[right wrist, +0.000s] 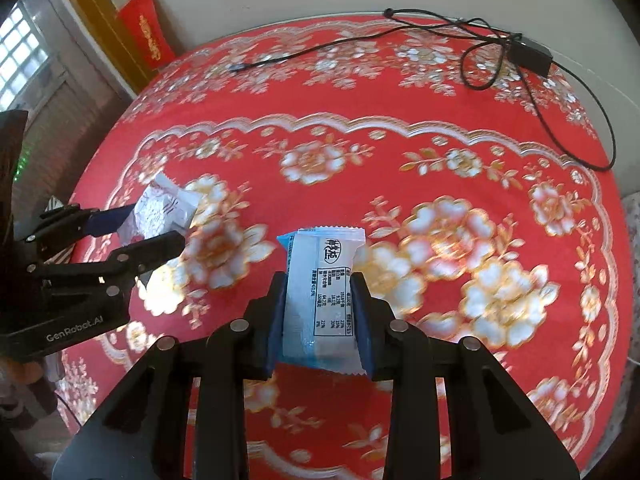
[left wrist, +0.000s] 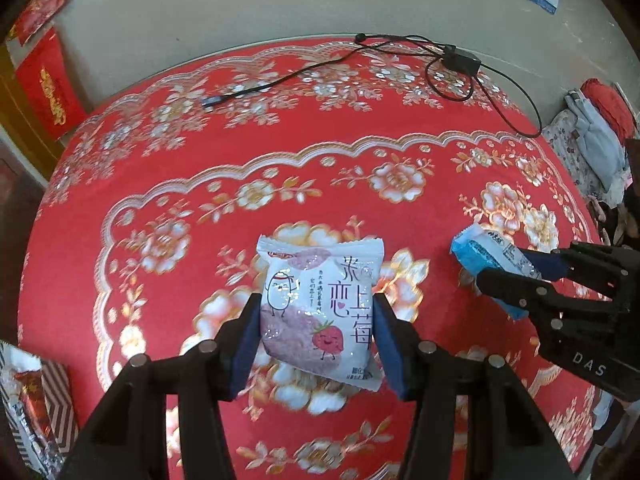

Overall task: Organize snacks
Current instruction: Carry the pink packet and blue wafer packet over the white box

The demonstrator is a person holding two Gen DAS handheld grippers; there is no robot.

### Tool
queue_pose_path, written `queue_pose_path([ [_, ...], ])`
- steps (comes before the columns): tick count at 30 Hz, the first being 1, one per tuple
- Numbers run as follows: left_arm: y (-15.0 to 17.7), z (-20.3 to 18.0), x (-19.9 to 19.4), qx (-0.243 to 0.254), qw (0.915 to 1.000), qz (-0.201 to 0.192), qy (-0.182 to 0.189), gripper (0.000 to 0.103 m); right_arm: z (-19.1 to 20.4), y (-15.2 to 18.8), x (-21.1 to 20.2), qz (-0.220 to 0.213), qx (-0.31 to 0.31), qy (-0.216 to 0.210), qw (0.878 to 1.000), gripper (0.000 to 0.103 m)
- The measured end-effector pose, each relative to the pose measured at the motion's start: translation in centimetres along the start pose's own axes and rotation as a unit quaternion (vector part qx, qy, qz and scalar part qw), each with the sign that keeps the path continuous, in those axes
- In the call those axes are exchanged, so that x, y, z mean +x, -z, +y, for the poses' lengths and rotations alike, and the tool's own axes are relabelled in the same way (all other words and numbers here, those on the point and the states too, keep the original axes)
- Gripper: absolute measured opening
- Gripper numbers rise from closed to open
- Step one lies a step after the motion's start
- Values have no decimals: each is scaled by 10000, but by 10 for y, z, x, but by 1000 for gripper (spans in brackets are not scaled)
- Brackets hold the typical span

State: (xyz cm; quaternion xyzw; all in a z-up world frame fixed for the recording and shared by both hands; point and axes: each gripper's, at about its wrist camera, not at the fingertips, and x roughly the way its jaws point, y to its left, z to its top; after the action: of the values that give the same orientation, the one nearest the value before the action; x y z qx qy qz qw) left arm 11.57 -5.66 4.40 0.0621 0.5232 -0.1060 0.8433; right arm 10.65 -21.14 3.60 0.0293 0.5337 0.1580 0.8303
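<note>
Left gripper (left wrist: 316, 344) clamps the strawberry snack packet (left wrist: 318, 306); right gripper (right wrist: 320, 326) pinches the blue-and-white packet (right wrist: 320, 300); best carry both level above the red tablecloth (left wrist: 200, 140), squeezing gently.

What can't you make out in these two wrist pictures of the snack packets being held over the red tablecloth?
- Left wrist view: the striped box is cut off by the lower left edge, so its contents stay unclear.
- Left wrist view: the blue snack packet is partly covered by the right gripper.
- Right wrist view: the white strawberry snack packet looks blurred and its print unreadable, half covered by the left gripper.
</note>
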Motion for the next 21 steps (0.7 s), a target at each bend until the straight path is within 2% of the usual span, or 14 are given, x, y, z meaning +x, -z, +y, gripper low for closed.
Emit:
queue_pose_path([
  [10, 39, 43, -26, -203, 9997, -28, -162, 56, 60, 19, -4, 33, -110, -159, 9998, 30],
  [21, 81, 105, -59, -534, 9979, -118, -347, 56, 147, 33, -3, 48, -534, -341, 9980, 30],
])
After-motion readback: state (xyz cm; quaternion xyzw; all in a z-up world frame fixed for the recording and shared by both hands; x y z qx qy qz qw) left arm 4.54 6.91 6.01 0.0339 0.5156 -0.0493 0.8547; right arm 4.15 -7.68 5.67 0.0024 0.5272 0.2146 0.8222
